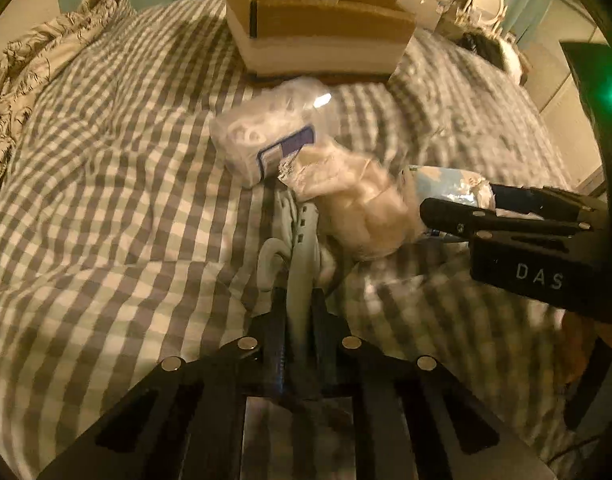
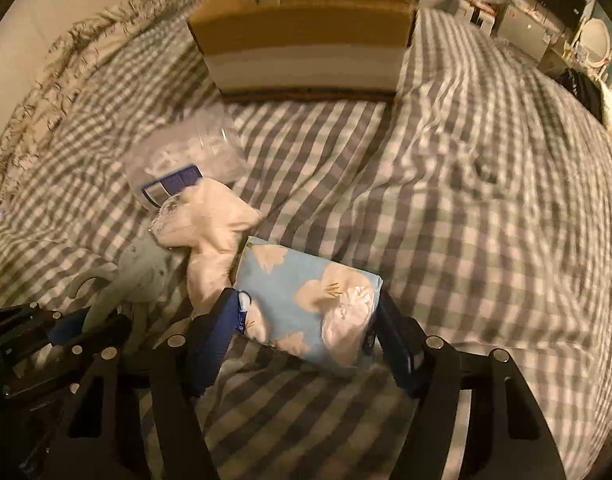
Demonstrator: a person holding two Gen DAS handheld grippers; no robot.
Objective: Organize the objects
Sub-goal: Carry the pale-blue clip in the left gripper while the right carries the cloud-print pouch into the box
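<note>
**Ana:** Nearest the left wrist lens, what sits between the fingers?

**Ben:** Left gripper (image 1: 299,300) is pinched nearly closed on a pale power strip (image 1: 301,236) with a white cord looped beside it. It lies on the checked duvet (image 1: 105,200).

**Ana:** And the right gripper?

**Ben:** Right gripper (image 2: 306,312) has its blue-padded fingers (image 2: 213,328) spread about halfway, one on each end of a blue pack (image 2: 306,300) printed with pale flowers. Both pads touch the pack, so it is gripped. From the left wrist view the same gripper (image 1: 458,208) comes in from the right with the pack's end (image 1: 446,184) in it.

**Ana:** Does the pack rest on the bed?

**Ben:** I cannot tell whether it is touching the duvet or slightly raised.

**Ana:** What else lies about?

**Ben:** A cream bag (image 2: 213,236), crumpled, just left of the pack and touching it. Past that, a clear bag (image 2: 185,160) with a dark blue label, holding white pieces too blurred to name. The cream bag overlaps the power strip's far end.

**Ana:** The box?

**Ben:** An open cardboard box (image 2: 301,36) stands on the duvet beyond everything, well apart from the pack. Something small and pale sits inside, unclear. A patterned pillow (image 1: 29,64) lies at the left edge.
</note>
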